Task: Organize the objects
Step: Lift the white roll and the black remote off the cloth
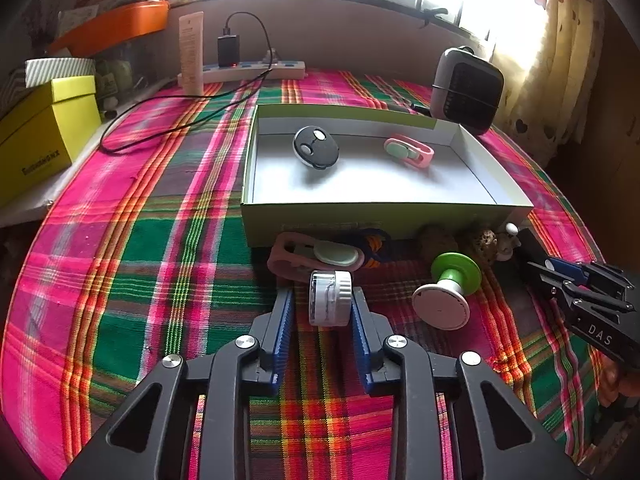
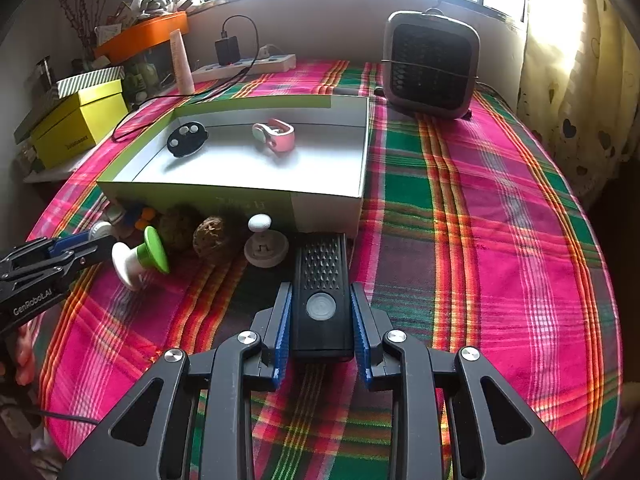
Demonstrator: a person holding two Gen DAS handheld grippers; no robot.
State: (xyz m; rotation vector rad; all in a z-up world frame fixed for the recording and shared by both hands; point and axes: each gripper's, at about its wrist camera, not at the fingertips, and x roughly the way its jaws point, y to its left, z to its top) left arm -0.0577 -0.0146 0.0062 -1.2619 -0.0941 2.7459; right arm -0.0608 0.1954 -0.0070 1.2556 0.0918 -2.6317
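Observation:
An open white box (image 1: 384, 210) (image 2: 326, 206) lies on the plaid cloth and holds a black round fob (image 1: 316, 147) (image 2: 187, 139) and a pink clip (image 1: 409, 151) (image 2: 274, 135). My left gripper (image 1: 323, 300) is shut on a small white capped bottle (image 1: 330, 298) in front of the box. My right gripper (image 2: 321, 300) is shut on a black rectangular device with a round button (image 2: 321, 292). In front of the box lie a second pink clip (image 1: 316, 258), a green-and-white spool (image 1: 450, 290) (image 2: 140, 258), two brown rough balls (image 2: 212, 240), and a grey knob (image 2: 264, 246).
A grey fan heater (image 1: 468, 88) (image 2: 432, 64) stands behind the box. A power strip with charger and cable (image 1: 248, 68) and a cream tube (image 1: 192, 52) sit at the back. Yellow boxes (image 1: 44, 136) and an orange tray (image 1: 116, 26) stand left. Curtain hangs at right.

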